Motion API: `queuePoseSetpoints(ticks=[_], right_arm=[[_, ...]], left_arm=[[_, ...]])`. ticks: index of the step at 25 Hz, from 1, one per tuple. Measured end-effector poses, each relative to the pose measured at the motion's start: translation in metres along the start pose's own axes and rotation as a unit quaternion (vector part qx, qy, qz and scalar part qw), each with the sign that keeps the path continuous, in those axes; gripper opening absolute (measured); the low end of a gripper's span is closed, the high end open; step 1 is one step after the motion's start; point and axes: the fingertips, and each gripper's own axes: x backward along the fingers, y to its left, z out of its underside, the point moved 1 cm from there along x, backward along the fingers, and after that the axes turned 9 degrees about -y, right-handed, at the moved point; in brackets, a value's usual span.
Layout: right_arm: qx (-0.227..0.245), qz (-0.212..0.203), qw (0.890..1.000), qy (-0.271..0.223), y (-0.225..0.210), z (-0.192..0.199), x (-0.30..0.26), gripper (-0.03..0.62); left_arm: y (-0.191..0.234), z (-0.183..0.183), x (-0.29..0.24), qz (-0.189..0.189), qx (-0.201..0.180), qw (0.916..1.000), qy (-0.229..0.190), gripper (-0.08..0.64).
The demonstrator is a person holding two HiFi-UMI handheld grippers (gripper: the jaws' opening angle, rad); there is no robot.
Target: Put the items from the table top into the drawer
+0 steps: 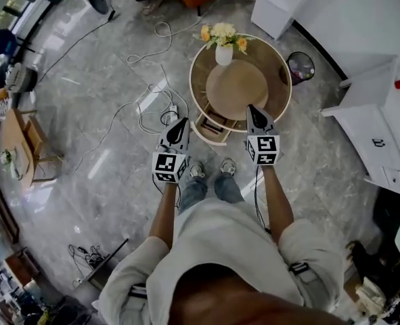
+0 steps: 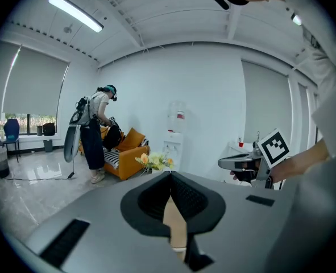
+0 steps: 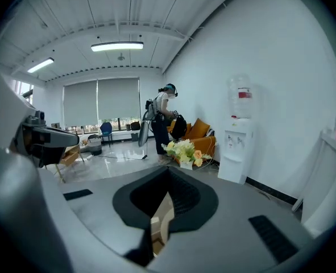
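A round table (image 1: 198,80) with a glass rim and a wooden centre stands in front of me. A white vase of yellow flowers (image 1: 223,42) stands at its far edge. Under the near edge a wooden drawer (image 1: 212,126) is pulled open. My left gripper (image 1: 184,121) hovers above the floor just left of the drawer, jaws closed with nothing in them. My right gripper (image 1: 252,107) hangs over the table's near right rim, also shut and empty. The flowers (image 2: 154,161) (image 3: 184,151) show beyond the closed jaws of the left gripper (image 2: 170,178) and the right gripper (image 3: 169,172).
Cables and a power strip (image 1: 169,116) lie on the marble floor left of the table. A black bin (image 1: 300,66) stands at its right, and white cabinets (image 1: 382,124) further right. Another person (image 2: 98,132) bends over an orange sofa (image 2: 127,152). A water dispenser (image 3: 239,135) stands by the wall.
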Motion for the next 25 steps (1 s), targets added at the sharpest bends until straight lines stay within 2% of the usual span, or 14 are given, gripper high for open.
queuePoseSetpoints(ticks=[5, 10, 17, 25], right_arm=[[0.0, 0.01, 1.0, -0.022, -0.007, -0.045, 0.037, 0.023], [-0.003, 0.019, 0.999, -0.039, -0.014, -0.074, 0.058, 0.023], [0.014, 0.042, 0.997, -0.067, -0.04, -0.113, 0.069, 0.023], [0.022, 0.051, 0.995, -0.083, -0.027, -0.137, 0.067, 0.023]], left_arm=[[-0.014, -0.054, 0.01, -0.013, -0.008, 0.9995, -0.028, 0.015], [-0.018, -0.099, 0.021, -0.015, -0.023, 0.9982, -0.054, 0.015], [-0.02, -0.129, 0.019, -0.01, -0.038, 0.996, -0.08, 0.015], [0.004, -0.153, 0.02, -0.016, -0.052, 0.9933, -0.102, 0.015]])
